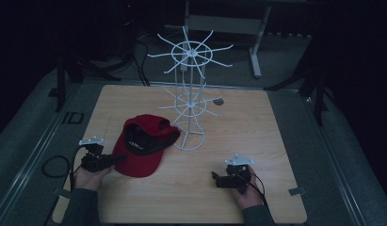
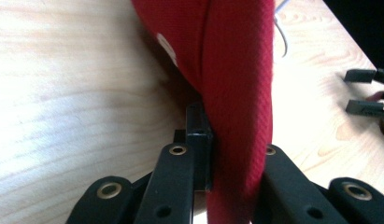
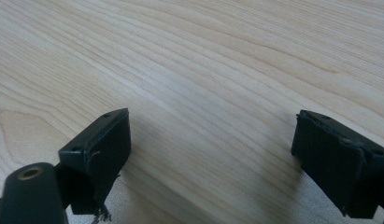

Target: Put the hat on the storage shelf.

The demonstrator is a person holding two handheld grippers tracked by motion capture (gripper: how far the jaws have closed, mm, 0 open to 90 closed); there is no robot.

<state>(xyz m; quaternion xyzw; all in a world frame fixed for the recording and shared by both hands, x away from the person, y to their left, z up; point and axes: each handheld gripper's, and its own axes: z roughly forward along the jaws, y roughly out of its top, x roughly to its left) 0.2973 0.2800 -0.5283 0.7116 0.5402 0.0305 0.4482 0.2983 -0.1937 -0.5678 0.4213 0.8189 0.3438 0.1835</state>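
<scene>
On the pale wooden desk (image 1: 200,193), beside the white wire display rack (image 1: 191,101), the red fabric baseball cap (image 1: 139,146) lies clamped at its brim by the left tongs (image 2: 227,154), right tongs (image 3: 210,149) spread empty; next, presumably lift toward a rack arm.

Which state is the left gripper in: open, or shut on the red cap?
Shut: the left gripper pinches the red cap by its brim, a jaw on each side.
</scene>
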